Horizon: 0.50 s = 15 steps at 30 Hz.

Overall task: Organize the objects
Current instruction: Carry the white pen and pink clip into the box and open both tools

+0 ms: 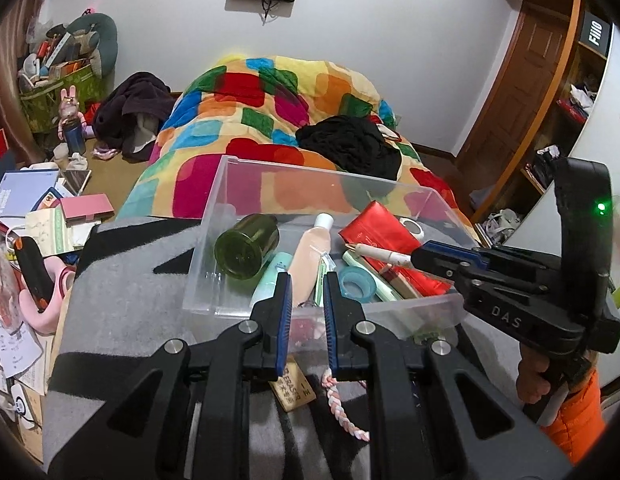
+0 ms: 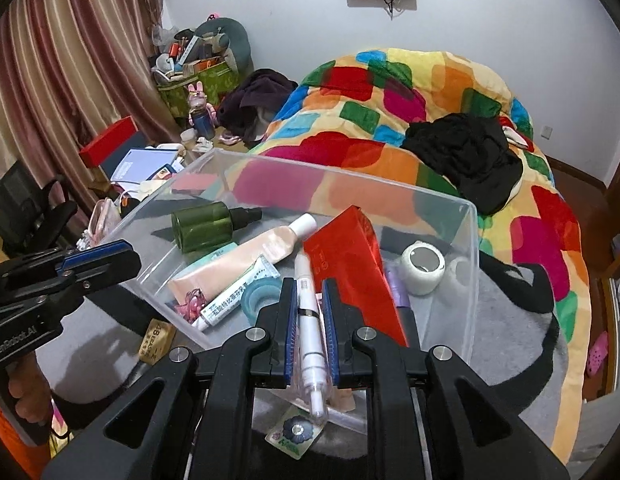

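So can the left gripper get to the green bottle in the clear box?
Probably yes. The green bottle lies uncovered in the open-topped clear box, and the right gripper with the white pen is over its other side. The left gripper must open first.

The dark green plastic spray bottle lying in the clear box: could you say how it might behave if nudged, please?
The dark green plastic spray bottle lies on its side in the clear plastic box, so its round body would probably roll. It looks empty, hence likely light. The smooth plastic may slip between fingers.
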Available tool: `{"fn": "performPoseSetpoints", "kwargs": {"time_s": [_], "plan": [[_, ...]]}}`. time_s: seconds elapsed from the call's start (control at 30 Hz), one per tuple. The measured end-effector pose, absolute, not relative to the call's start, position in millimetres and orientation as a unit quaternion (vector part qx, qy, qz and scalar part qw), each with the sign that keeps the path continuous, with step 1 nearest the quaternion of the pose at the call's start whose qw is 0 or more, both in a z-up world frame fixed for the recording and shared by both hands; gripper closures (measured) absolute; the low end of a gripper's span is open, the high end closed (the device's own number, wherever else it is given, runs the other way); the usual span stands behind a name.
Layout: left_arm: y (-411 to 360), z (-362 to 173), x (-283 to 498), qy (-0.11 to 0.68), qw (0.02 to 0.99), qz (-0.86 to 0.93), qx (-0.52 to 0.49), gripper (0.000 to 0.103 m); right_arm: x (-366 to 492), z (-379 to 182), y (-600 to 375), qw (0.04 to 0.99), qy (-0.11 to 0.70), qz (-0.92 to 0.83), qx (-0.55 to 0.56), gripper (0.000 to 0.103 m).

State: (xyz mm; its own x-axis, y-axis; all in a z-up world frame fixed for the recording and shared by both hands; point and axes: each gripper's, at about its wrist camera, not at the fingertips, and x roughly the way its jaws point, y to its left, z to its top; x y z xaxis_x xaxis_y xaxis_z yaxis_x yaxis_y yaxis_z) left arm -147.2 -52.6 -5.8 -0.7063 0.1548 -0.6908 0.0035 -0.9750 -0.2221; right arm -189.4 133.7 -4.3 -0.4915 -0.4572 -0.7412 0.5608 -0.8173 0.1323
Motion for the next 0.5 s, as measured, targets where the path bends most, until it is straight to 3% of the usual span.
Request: {"fn": "performPoseSetpoints", "kwargs": {"time_s": [0.17,0.37,0.5], "plan": [[-50,-2,-137,-0.093,0.043,0.919,-0.381,0.088,-183,4,140,0.293,0.069,-0.865,0.401,0.087],[-50,-3,-122,-0.078,0.036,0.921,-0.381,0.079,-163,22,152,0.296,0.068,-0.876,0.375,0.080],[-54,-6,-116,-0.077,0.030,0.920,-0.383,0.064,-146,30,158,0.299,0.067,-0.881,0.361,0.076]]}}
